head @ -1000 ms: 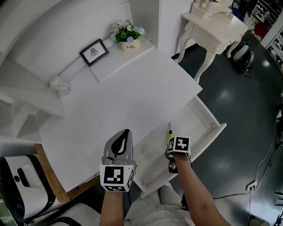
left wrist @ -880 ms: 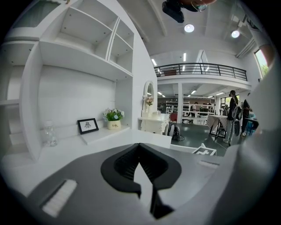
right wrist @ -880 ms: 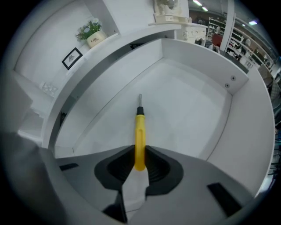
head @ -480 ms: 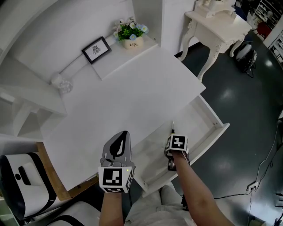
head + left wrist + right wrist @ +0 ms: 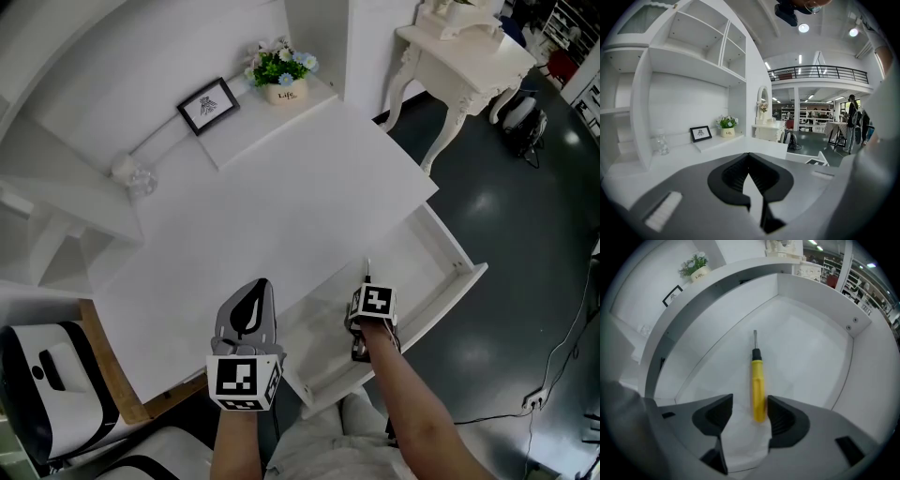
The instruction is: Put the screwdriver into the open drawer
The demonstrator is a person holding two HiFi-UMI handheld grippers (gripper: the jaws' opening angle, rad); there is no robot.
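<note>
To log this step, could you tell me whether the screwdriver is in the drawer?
In: the screwdriver lies on the floor of the drawer, inside its walls.

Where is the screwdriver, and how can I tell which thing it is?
Find the big white desk, then the open drawer sticking out from its front edge. The screwdriver is inside that drawer. It is the only thing in there, and it has a bright yellow handle, a black collar and a thin metal tip.

Left gripper (image 5: pixel 749 159): grey shell bore a black-and-white marker cube (image 5: pixel 242 380).
Right gripper (image 5: pixel 747 406): grey shell had black ribbed fingers (image 5: pixel 782 417), matching cube (image 5: pixel 374 302).
Forearms (image 5: pixel 417 412): were bare.
</note>
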